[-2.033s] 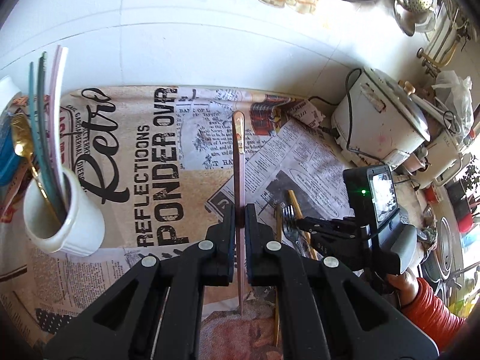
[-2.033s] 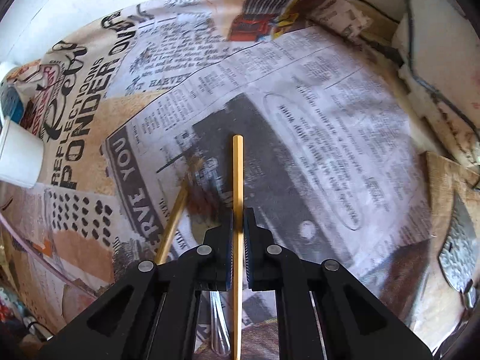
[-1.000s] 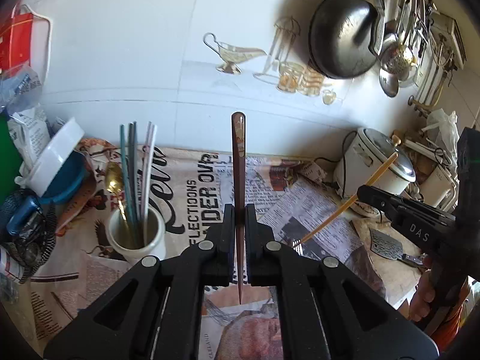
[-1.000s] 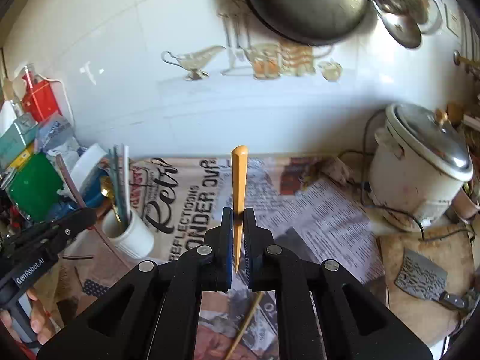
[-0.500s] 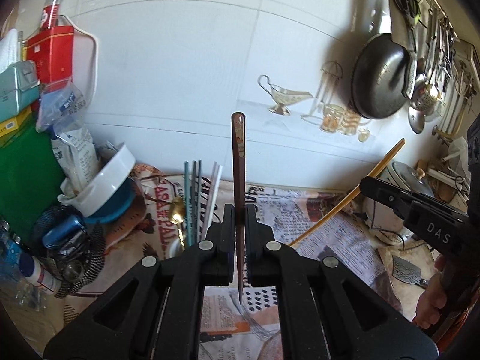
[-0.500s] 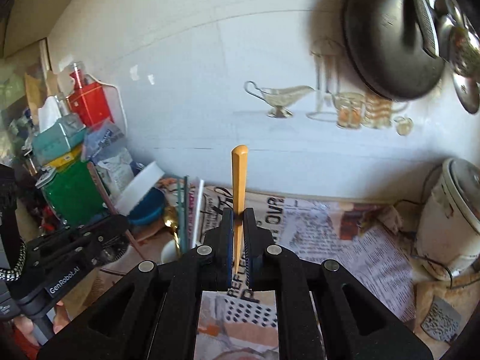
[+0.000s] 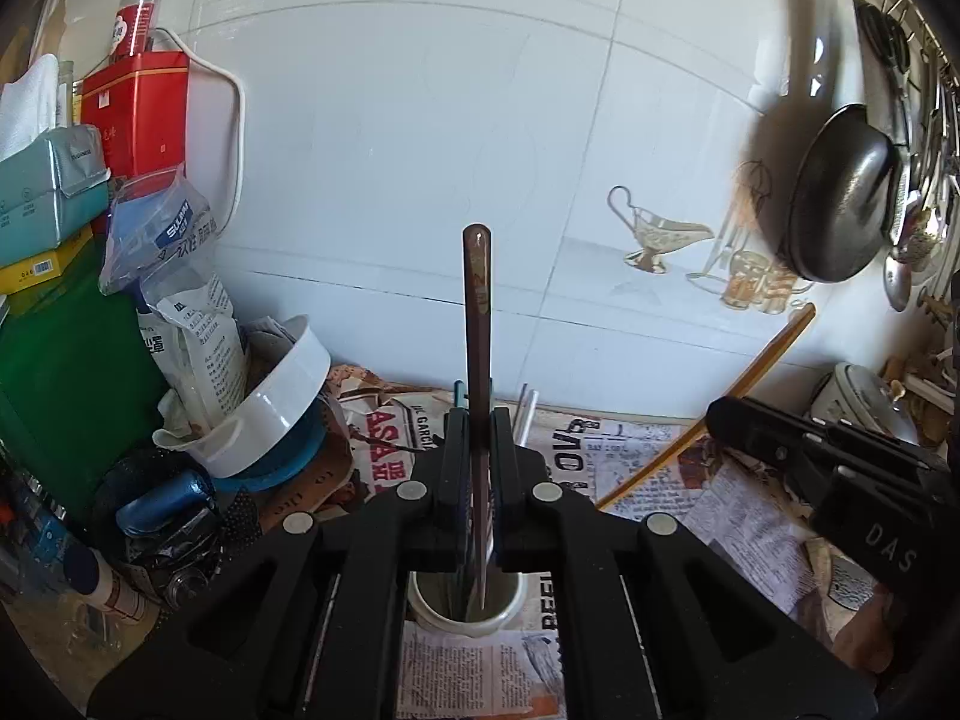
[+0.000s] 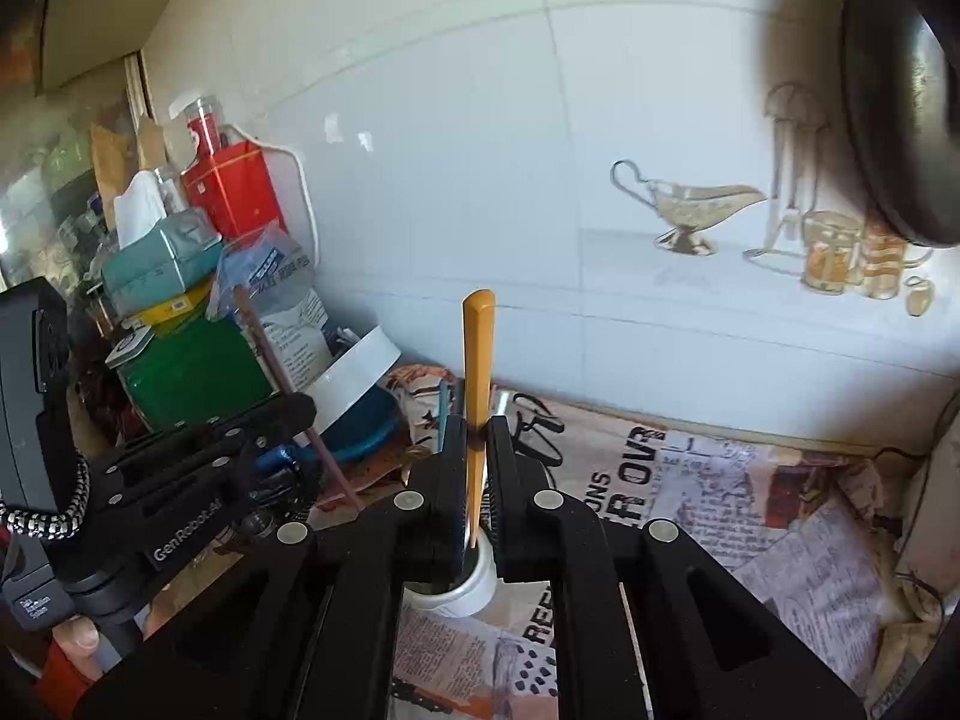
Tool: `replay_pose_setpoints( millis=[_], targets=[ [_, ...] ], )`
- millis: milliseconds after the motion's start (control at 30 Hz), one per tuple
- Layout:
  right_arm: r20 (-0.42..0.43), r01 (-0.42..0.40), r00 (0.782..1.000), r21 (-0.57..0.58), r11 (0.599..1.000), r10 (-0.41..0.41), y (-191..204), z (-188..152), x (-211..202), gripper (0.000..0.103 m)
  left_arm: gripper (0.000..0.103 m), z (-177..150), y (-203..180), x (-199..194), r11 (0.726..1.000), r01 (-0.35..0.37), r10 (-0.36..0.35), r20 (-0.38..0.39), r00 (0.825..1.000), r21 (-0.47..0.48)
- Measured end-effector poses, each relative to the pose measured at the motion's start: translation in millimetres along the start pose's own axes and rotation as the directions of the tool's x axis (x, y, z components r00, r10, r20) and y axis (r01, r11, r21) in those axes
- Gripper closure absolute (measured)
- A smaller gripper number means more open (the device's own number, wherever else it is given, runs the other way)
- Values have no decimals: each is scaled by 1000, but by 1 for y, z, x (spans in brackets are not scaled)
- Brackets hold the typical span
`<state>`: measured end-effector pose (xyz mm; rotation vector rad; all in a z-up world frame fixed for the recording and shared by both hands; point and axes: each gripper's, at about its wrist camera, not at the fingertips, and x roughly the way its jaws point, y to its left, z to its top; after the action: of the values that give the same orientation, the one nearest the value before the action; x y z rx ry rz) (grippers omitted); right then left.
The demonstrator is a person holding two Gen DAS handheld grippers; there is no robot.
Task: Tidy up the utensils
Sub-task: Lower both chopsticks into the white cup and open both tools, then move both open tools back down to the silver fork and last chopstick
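My left gripper (image 7: pixel 478 420) is shut on a dark brown chopstick (image 7: pixel 477 324) held upright, its lower tip over the mouth of a white utensil cup (image 7: pixel 465 606). My right gripper (image 8: pixel 477 426) is shut on a yellow chopstick (image 8: pixel 478 354), also upright, its lower tip just above the same cup (image 8: pixel 462 585). The cup holds teal and white sticks, mostly hidden behind the jaws. The right gripper (image 7: pixel 720 414) with its yellow chopstick (image 7: pixel 708 414) shows at the right of the left wrist view. The left gripper (image 8: pixel 300 408) with the brown chopstick (image 8: pixel 288 384) shows at the left of the right wrist view.
A newspaper-print cloth (image 7: pixel 648 468) covers the counter. At the left stand a white bowl in a blue bowl (image 7: pixel 270 414), a green box (image 7: pixel 66 384), a red tin (image 7: pixel 138 114) and bags. A rice cooker (image 7: pixel 864 396) and a hanging black wok (image 7: pixel 840 198) are at the right.
Both grippers have lifted their chopsticks off the cloth, turned them upright and carried them left over the white cup; both grippers now sit closer to the cup than half a second ago.
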<state>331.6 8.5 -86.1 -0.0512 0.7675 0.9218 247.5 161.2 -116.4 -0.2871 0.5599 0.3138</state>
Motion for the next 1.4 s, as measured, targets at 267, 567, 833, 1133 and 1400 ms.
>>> replay_pose_setpoints(
  millis=[267,567,833,1133,1400],
  targets=[
    [-124,-40,992,-21,999,37,8,-15,44,97,99,-12,16,44,999,-41,40,-89,995,-7],
    [-251,-40,967,-13,999,36,9,-30,86,97,99,-36,29,81,998,-55,48,-225,973,-26],
    [-300,-25,954,16,1000,29,5,-30,102,97,98,-36,29,84,997,-74,71,-244,967,-3],
    [-263,23,965,2,1000,-22,0,-28,77,75,87,-29,21,58,996,-85,90,-195,977,35],
    [-164,88,983,-6,996,-88,-9,-25,30,62,55,-22,-1,17,995,-74,81,-117,990,63]
  ],
)
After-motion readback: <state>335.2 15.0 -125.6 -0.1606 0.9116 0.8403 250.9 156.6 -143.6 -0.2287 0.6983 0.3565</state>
